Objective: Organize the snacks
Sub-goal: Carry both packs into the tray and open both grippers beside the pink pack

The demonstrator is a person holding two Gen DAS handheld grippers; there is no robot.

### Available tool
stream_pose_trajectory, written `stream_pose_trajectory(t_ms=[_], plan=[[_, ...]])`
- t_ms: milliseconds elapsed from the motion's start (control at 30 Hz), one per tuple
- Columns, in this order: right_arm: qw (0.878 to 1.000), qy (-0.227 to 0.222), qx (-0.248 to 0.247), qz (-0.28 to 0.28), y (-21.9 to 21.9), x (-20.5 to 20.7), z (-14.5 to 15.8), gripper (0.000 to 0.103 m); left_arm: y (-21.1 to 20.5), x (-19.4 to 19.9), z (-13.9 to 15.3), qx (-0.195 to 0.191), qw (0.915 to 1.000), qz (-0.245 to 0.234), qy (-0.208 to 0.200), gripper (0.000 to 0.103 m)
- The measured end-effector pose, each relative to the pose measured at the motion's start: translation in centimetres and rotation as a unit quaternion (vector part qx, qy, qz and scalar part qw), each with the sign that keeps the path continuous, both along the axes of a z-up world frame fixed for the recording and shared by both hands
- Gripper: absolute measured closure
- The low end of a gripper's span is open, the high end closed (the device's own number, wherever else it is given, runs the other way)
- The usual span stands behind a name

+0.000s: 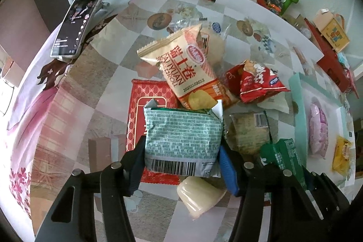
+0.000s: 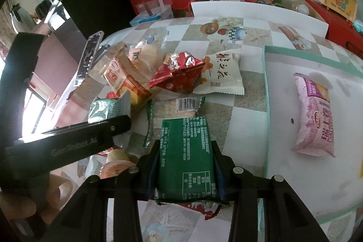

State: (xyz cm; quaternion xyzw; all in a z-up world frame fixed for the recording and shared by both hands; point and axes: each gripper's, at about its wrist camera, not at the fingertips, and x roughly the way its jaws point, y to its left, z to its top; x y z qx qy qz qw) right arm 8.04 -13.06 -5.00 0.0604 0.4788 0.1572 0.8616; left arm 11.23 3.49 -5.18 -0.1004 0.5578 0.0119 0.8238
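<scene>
left gripper (image 1: 181, 158): closed on the pale green packet (image 1: 182, 140), jaws pressing its two side edges; judged a side pinch so the puffy pack comes up clear of the heap.
pale green packet: soft crinkled foil pillow, fine print and a barcode facing up, crimped ends; it sits over a flat red packet (image 1: 149, 106) at the near edge of the pile.
right gripper (image 2: 185, 165): clamped on the dark green packet (image 2: 186, 158), which is squeezed lengthwise between the jaws; judged ready to carry to the tray.
dark green packet: slim glossy bar shape, white print on the back.
jelly cup (image 1: 199, 196): smooth, cream, rounded plastic, loose on the tablecloth (image 1: 109, 87) just under the left jaws.
rice cracker packet (image 2: 174, 112): clear wrapper with green zigzag edges, lying flat just beyond the dark green packet.
tray (image 2: 267, 92): white, shallow, mint rim, to the right of the pile; a pink packet (image 2: 315, 115) already lies flat in it, so it seems the sorting spot.
snack pile: beige swiss-roll packet (image 1: 188, 67), crumpled red bag (image 2: 179, 72) and white packet (image 2: 222, 74) overlap mid-table, still unsorted.
tablecloth: glossy checked plastic.
phone (image 1: 79, 19): propped upright at the far left, screen lit.
</scene>
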Motion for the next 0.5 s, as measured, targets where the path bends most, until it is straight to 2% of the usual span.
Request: stream_pose_trajectory(t_ms=[500], plan=[[0.998, -0.036, 0.019, -0.040, -3.4, -0.7, 3.2, 0.060, -1.1, -1.8, 3.9, -0.003, 0.9981, -0.010, -0.062, 0.043]])
